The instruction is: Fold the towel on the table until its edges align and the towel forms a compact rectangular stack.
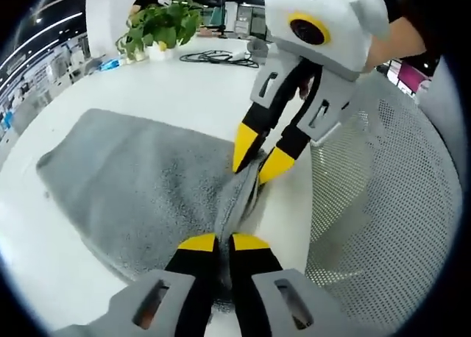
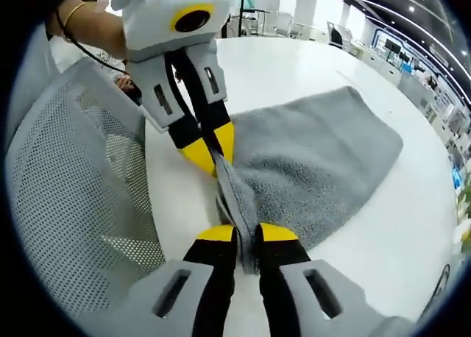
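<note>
The left gripper [image 1: 223,243] and right gripper [image 2: 246,234] each pinched the grey towel [image 1: 140,182] along its near edge; soft, limp terry cloth, best held at corners.

Towel [image 1: 140,175]: uniform grey, fuzzy nap, no print. Table [image 1: 176,87]: plain white. Left tool [image 1: 224,243] and right tool [image 2: 246,234]: yellow tips on black fingers, pale grey housing. Mesh chair back [image 1: 383,197]: white, perforated dot pattern. Potted plant [image 1: 158,24]: green leaves.

Fuzzy terry towel [image 1: 140,175] (matt cloth)
</note>
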